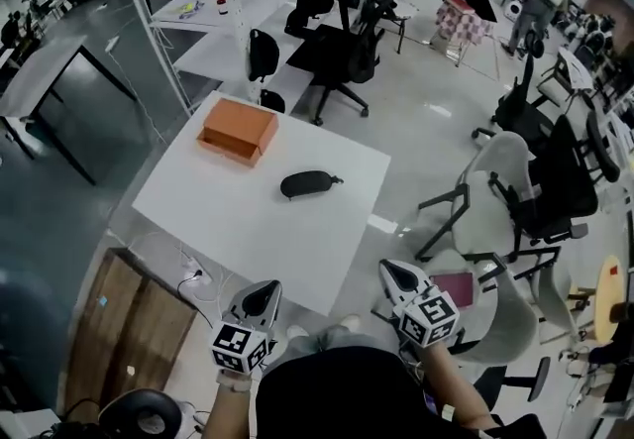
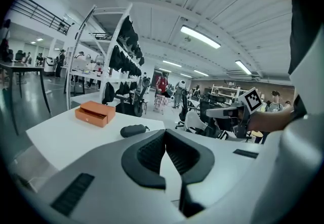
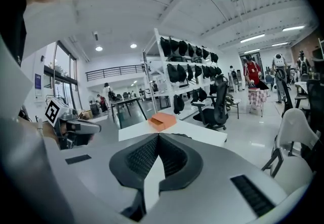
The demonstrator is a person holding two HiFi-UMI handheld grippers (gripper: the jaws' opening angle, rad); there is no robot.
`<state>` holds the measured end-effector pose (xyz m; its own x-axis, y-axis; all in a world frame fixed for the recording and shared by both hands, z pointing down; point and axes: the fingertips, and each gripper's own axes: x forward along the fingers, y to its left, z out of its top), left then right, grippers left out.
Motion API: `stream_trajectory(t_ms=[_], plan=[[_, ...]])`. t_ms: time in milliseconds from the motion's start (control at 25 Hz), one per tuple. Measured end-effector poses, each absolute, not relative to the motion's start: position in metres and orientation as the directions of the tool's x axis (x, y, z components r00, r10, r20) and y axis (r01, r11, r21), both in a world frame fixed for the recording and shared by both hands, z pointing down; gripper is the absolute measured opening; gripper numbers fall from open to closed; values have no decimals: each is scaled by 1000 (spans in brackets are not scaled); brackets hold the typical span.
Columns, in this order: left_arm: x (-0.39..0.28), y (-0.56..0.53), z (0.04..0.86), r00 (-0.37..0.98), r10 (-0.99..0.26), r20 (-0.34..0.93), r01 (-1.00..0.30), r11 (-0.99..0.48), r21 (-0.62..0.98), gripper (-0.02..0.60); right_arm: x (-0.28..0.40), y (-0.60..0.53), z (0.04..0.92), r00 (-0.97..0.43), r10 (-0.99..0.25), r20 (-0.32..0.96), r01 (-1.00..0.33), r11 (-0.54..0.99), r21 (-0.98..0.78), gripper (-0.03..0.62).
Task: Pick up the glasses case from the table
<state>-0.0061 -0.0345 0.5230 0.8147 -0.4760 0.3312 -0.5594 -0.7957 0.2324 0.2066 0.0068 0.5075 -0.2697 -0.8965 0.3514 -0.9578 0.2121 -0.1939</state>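
Fingers (image 2: 149,156) of the left gripper (image 2: 165,134) are pressed together with nothing between them, and the right gripper (image 3: 158,139) is likewise closed and empty. Both are held off the near edge of the white desk (image 1: 248,229). The glasses case (image 1: 309,184), dark and oblong, lies untouched near the desk's middle, so this looks like the approach. Next, one gripper must spread its fingers and reach across to straddle the case. An orange box (image 1: 236,131) sits beyond it, apart — nothing blocks the way; office chairs (image 1: 342,60) stand clear of the desk.
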Motion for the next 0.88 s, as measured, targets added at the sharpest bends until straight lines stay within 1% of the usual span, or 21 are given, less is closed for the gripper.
stream_trajectory(t_ms=[160,240,280,320,360,400,560,640,880], plan=[[-35,-36,523,809,-493,321,-573,-782,245,18,184,-7,512,-287,-879,382,-957,245,-155,26],[-49,-38,524,804,-505,315,-583,-773,250,18,172,-18,515,-300,-864,405,-954,272,-127,47],[-56,-40,525,800,-512,312,-589,-767,252,18,165,-24,517,-308,-855,418,-951,286,-117,84],[-63,-41,526,796,-519,310,-596,-761,255,18,159,-30,519,-316,-844,432,-948,299,-109,145],[-71,-43,527,792,-527,308,-603,-755,258,18,153,-37,521,-325,-835,445,-944,312,-103,192],[-78,-44,528,787,-534,308,-610,-749,261,18,147,-43,522,-331,-827,454,-941,324,-97,216],[-104,-53,532,762,-570,309,-644,-717,265,18,130,-72,529,-347,-811,471,-930,361,-62,271],[-114,-56,534,744,-592,311,-666,-696,269,18,125,-89,532,-360,-799,482,-920,389,-42,290],[-135,-64,553,672,-655,347,-741,-607,289,18,119,-143,565,-406,-726,555,-876,481,-12,305]])
